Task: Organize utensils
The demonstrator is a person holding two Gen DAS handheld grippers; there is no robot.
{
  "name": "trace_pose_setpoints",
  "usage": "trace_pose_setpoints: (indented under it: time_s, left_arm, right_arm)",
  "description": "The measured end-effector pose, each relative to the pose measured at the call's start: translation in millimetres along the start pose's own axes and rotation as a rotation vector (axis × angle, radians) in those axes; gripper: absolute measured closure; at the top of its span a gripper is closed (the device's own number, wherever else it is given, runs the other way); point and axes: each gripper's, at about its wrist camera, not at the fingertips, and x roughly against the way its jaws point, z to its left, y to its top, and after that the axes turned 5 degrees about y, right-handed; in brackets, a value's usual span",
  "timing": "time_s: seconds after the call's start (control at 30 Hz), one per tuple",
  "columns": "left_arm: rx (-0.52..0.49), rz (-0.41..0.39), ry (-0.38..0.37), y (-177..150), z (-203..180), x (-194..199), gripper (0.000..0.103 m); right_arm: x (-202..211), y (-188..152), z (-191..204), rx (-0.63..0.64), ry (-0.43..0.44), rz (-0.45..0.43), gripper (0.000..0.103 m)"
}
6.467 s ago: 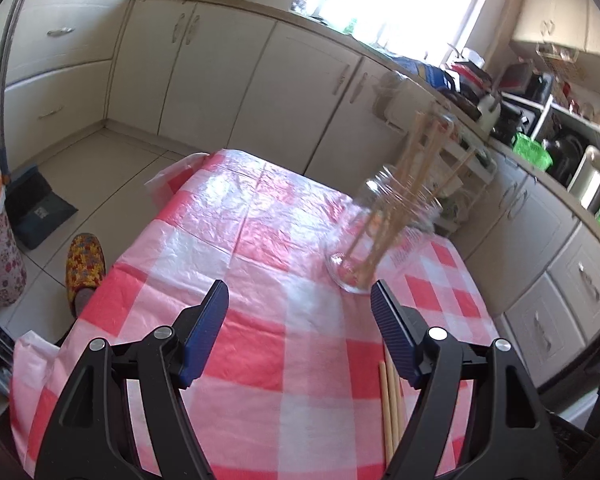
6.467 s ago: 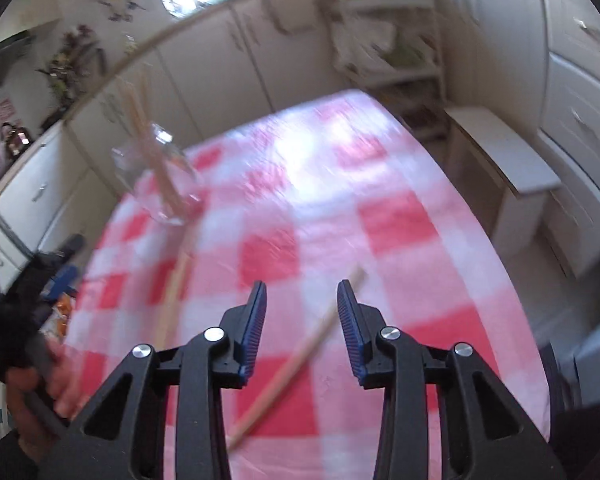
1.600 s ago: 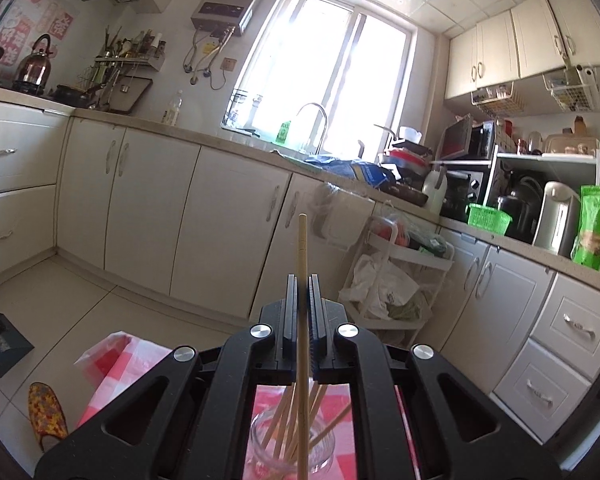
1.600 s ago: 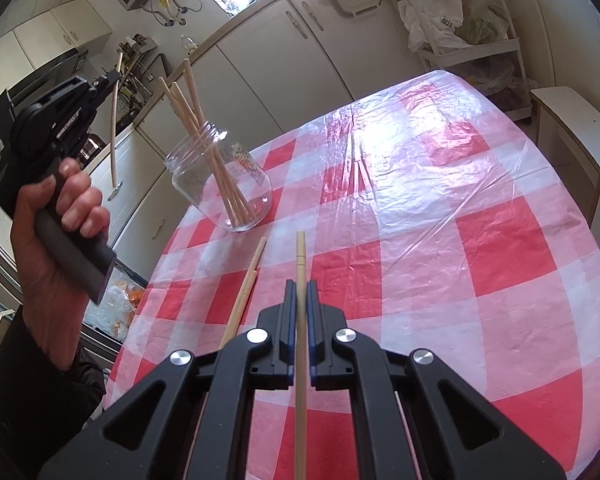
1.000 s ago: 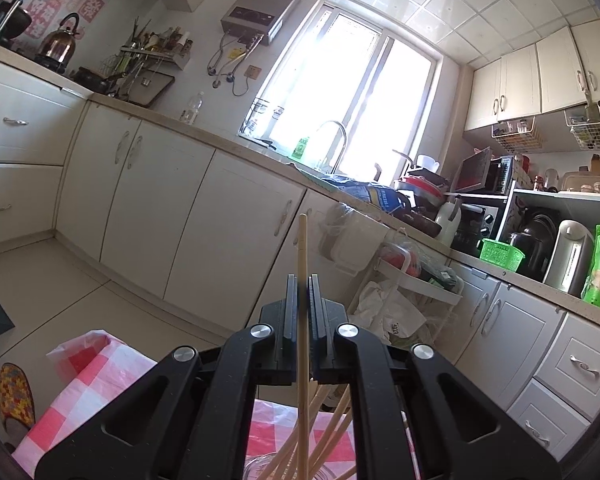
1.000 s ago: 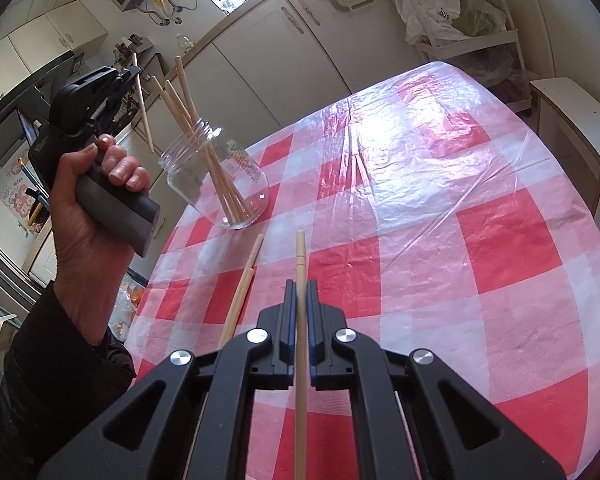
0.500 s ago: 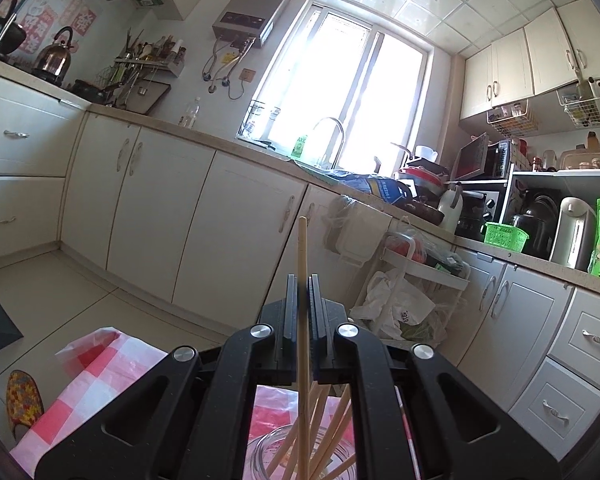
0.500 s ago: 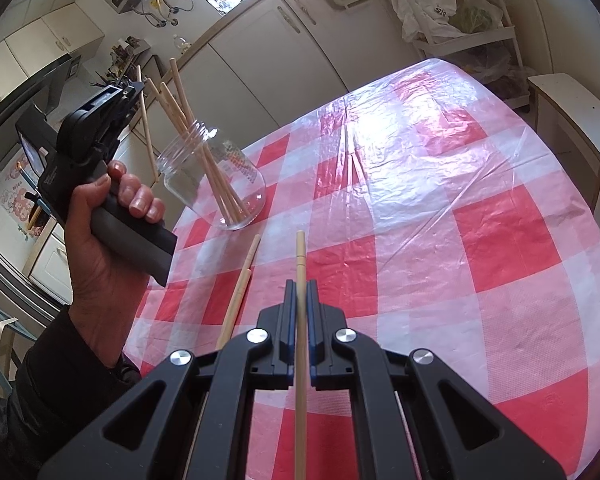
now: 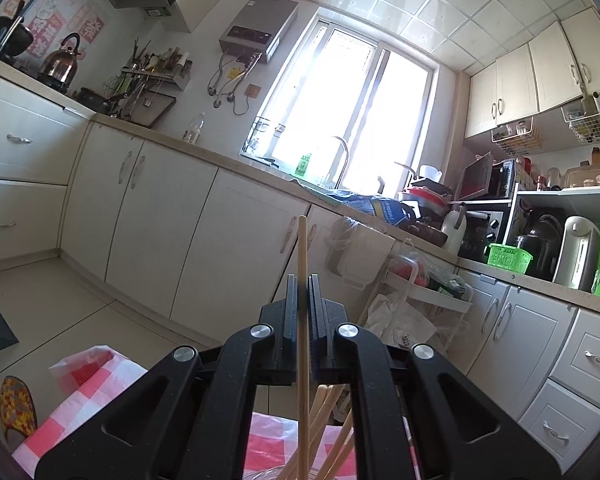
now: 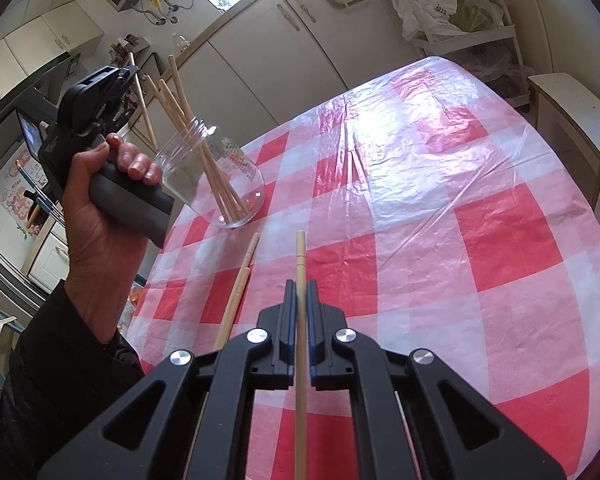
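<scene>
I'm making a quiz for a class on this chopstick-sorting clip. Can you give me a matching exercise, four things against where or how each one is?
Things:
1. glass jar
2. left gripper
3. right gripper
4. loose chopsticks

States:
A. lying flat on the checked tablecloth
B. shut on one chopstick above the jar
C. standing on the table, several chopsticks inside
D. shut on one chopstick, angled down over the table

Pairs: 1-C, 2-B, 3-D, 4-A

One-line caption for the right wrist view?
Right gripper clamps a chopstick above the checked tablecloth, facing the chopstick-filled glass jar.
</scene>
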Motion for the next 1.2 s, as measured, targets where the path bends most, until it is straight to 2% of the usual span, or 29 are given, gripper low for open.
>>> trace_pose_setpoints:
  time_s: [0.4,0.73,0.8,0.87,0.97,1.07,1.2]
  left_arm:
    - [-0.03,0.043,-0.003,-24.2,7.3,10.0,0.098]
    - [-0.126,0.157,-0.02,-44.7,5.2,21.8,0.097]
    - [-0.145,0.179,-0.017,-47.8,5.7,25.9,0.092]
    - [-0.153,0.203,-0.001,-49.5,7.8,30.9,0.077]
    - [-0.166,0.225,0.023,-49.6,9.3,40.1,0.062]
    - [-0.2,0.263,0.053,-48.7,9.2,49.7,0.052]
    - [-0.251,0.364,0.108,-51.1,8.9,58.7,0.04]
  right_arm:
    - [-0.3,0.6,-1.6,-0.007,0.001,0.003,0.097]
    - [-0.3,-0.3,-1.7,-0.005,0.002,0.002,0.097]
    - [0.1,-0.3,-1.1,-0.004,0.003,0.002,0.097]
    - [0.9,-0.4,-0.2,0.0,0.005,0.003,0.097]
    - [1.7,-0.6,1.0,0.004,0.004,-0.001,0.097]
    - [2.3,-0.5,2.1,0.01,0.002,-0.005,0.097]
    - [3.3,-1.1,4.9,0.027,-0.004,-0.012,0.097]
